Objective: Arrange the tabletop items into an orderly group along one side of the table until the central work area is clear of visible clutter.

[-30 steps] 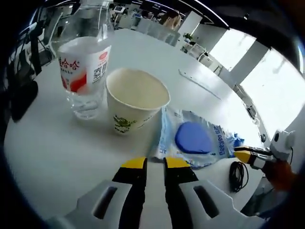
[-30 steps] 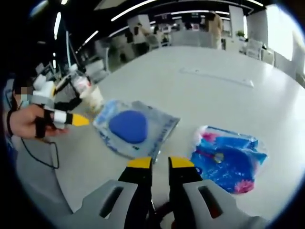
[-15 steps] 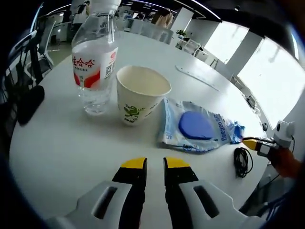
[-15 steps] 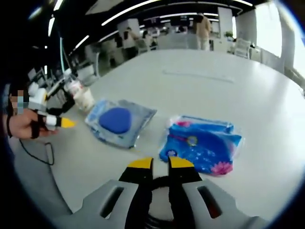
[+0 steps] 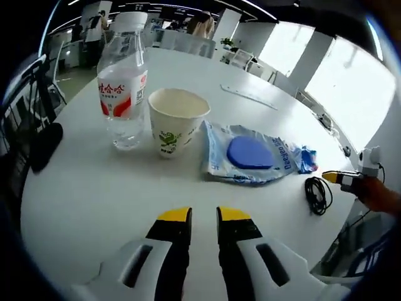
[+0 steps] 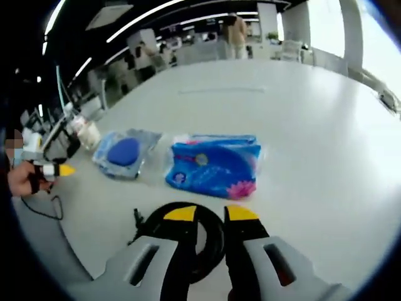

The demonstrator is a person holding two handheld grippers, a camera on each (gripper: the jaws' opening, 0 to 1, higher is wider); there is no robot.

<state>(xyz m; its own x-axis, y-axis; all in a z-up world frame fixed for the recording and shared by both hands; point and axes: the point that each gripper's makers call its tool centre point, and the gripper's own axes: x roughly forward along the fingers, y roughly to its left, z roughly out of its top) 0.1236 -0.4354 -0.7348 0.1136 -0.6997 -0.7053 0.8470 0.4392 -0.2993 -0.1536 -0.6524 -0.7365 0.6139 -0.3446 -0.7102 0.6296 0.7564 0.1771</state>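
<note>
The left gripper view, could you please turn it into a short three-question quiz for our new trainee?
1. True or false: the paper cup stands upright.
2. What lies directly right of the cup: A) the clear pouch with a blue pad, B) scissors, C) a plate?
3. Fill in: the water bottle has a ____ cap.

Key: 1 true; 2 A; 3 white.

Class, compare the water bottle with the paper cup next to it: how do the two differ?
The bottle is clear plastic with a red and white label; the cup is opaque white paper with a green print. The bottle is taller and capped; the cup is shorter, open-topped and looks empty. Both stand upright, side by side on the white table.
</note>
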